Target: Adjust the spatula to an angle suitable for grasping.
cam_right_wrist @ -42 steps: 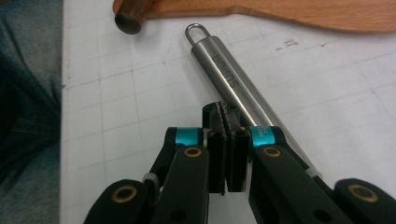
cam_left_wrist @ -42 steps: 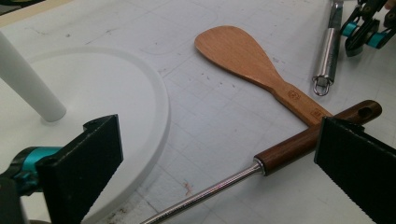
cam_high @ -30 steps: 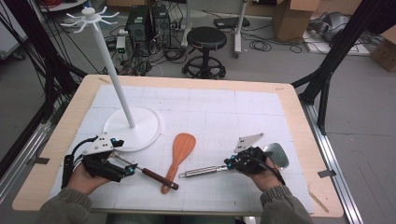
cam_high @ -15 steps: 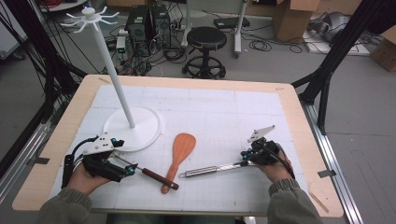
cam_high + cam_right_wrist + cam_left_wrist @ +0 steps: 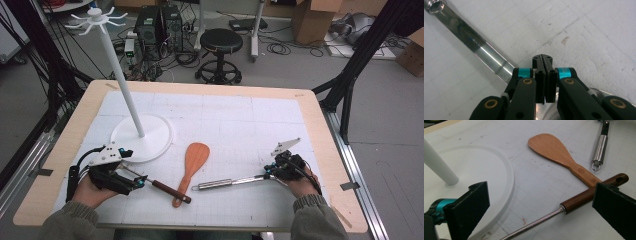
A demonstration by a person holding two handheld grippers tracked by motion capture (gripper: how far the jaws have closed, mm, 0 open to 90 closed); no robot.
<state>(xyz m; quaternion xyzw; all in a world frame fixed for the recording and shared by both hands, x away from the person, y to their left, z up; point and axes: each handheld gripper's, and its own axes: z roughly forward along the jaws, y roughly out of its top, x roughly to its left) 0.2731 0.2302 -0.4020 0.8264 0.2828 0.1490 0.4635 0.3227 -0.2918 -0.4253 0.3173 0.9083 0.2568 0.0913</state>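
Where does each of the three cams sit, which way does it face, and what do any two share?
High view: above the person's side, looking forward and down on the table; both forearms, left gripper, right gripper.
Left gripper view: on the left gripper, facing the wooden spatula; open black fingers.
Right gripper view: on the right gripper, looking down at the mat; shut fingers.
Shared: the steel-handled utensil in all three.
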